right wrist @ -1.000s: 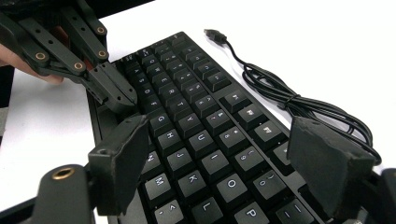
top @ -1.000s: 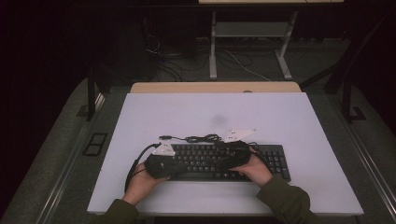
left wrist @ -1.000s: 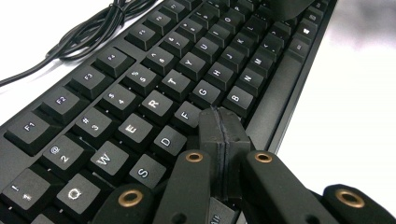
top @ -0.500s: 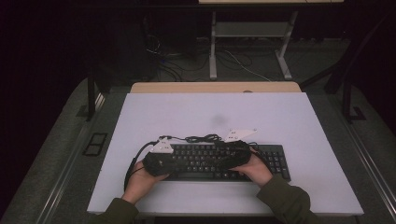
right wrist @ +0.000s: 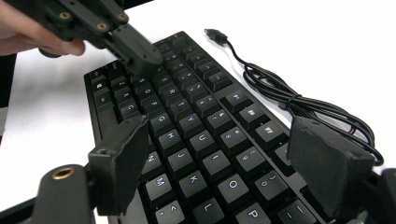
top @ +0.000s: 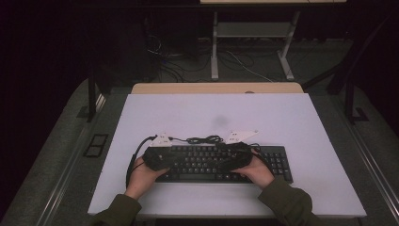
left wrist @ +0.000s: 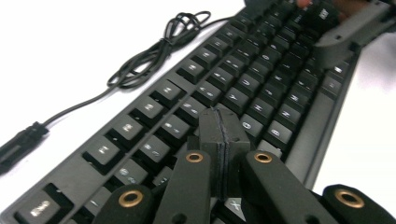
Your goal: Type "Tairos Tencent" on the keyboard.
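Observation:
A black keyboard lies near the table's front edge, also seen in the left gripper view and the right gripper view. Its unplugged cable lies coiled behind it. My left gripper rests over the keyboard's left end; its jaws are shut with nothing between them, tips low over the keys. From the right gripper view the left gripper shows at the far letter keys. My right gripper hovers over the keyboard's middle, open, with several keys showing between its pads.
The white table has bare room behind and to both sides of the keyboard. The cable's plug lies loose on the table. A wooden strip borders the far edge, with desk legs and floor cables beyond.

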`<state>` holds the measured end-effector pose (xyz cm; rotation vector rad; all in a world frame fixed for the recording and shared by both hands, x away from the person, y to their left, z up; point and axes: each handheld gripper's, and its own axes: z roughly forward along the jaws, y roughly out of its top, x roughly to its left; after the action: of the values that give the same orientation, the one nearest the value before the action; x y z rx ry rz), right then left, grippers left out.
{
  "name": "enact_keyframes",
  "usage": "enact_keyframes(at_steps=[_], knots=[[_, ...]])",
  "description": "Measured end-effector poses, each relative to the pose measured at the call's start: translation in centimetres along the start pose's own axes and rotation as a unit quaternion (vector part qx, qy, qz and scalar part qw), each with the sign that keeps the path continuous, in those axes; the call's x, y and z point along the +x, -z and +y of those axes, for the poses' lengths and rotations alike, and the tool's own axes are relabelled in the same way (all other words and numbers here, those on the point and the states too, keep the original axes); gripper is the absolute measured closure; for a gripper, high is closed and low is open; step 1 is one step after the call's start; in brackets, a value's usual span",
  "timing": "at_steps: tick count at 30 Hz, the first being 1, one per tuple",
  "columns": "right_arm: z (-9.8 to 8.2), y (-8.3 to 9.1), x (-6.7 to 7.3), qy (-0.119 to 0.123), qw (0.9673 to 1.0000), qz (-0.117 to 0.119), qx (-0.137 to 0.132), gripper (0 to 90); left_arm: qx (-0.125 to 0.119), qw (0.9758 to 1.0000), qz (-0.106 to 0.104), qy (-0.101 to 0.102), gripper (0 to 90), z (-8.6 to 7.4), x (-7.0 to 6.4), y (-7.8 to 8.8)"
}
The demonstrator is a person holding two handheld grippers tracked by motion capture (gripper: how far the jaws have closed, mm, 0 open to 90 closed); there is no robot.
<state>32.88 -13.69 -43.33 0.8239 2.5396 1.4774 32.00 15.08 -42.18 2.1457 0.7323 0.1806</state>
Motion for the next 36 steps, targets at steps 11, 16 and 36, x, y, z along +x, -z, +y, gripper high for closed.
enact_keyframes(at_steps=[11, 16, 36], knots=[[0.0, 0.0, 0.0, -0.001, 1.0, 0.0, 0.002, 20.5, 0.01, 0.9999, 0.004, 0.008, 89.3, -0.3, 0.6, -0.6], [0.0, 0.0, 0.0, -0.001, 1.0, -0.001, 0.0, 20.5, 0.009, 0.9999, 0.007, 0.013, 89.2, -0.5, 0.8, -0.8], [0.1, 0.2, -0.1, -0.003, 1.0, 0.002, 0.005, 20.7, 0.01, 0.9999, -0.001, 0.013, 89.2, -0.7, 0.5, -0.8]])
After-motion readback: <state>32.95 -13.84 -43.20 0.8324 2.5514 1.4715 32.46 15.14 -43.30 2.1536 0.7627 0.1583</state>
